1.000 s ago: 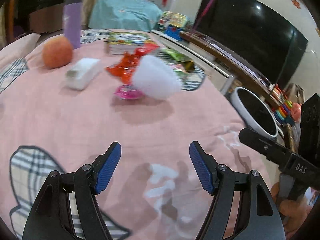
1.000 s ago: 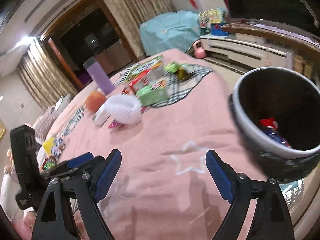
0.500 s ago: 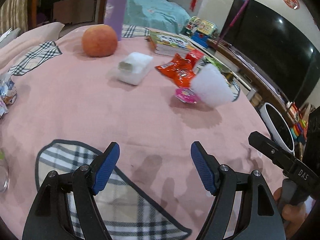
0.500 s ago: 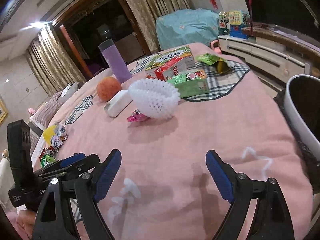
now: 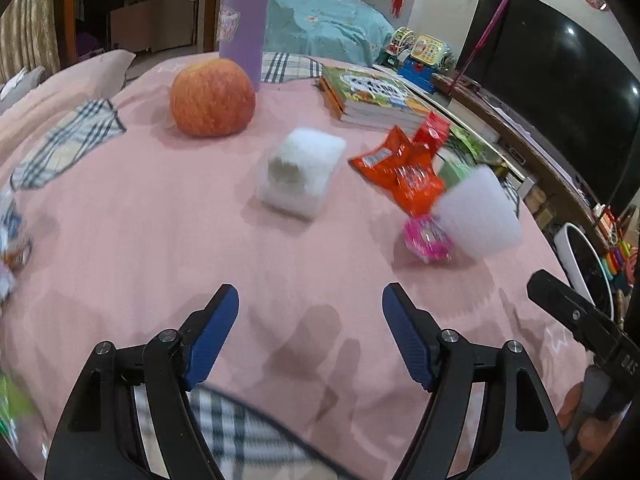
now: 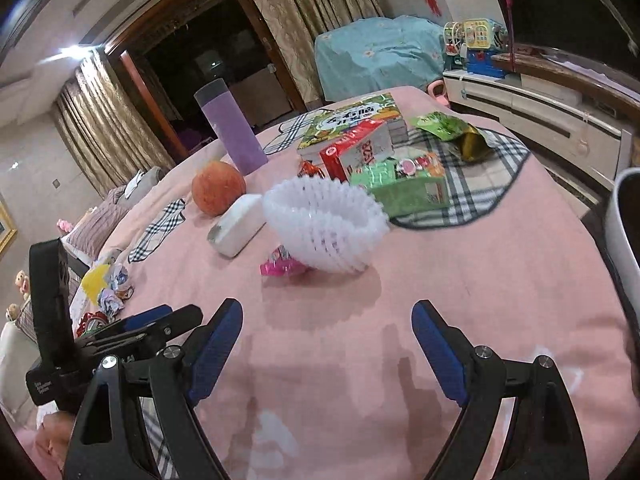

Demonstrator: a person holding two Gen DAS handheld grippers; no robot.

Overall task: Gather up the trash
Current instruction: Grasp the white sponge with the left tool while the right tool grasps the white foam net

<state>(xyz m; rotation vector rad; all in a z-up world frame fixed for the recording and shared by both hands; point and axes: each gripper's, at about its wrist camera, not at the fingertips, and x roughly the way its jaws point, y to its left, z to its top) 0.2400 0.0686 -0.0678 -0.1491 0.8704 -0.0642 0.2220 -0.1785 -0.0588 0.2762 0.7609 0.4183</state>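
Note:
On the pink tablecloth (image 5: 160, 220) lie a white foam fruit net (image 6: 326, 226) (image 5: 478, 216), a pink wrapper (image 6: 280, 266) (image 5: 428, 238), an orange snack bag (image 5: 404, 172) and a white tissue pack (image 5: 300, 172) (image 6: 238, 224). A green wrapper (image 6: 448, 128) lies farther back. My left gripper (image 5: 310, 316) hovers open over bare cloth, short of the tissue pack. My right gripper (image 6: 328, 332) is open too, just short of the foam net. Nothing sits between either pair of fingers. The white bin (image 5: 580, 264) (image 6: 624, 232) stands off the table's right edge.
An apple (image 5: 212, 98), a purple tumbler (image 5: 244, 20), a stack of books (image 5: 372, 96), a red box (image 6: 356, 152) and a green box (image 6: 404, 188) stand at the back. Crumpled wrappers (image 6: 108, 288) lie at the table's left edge. A TV (image 5: 552, 80) is on the right.
Both grippers have swept left across the table, away from the bin. The foam net, apple and tissue pack now sit nearer and more central. Both stay open and empty.

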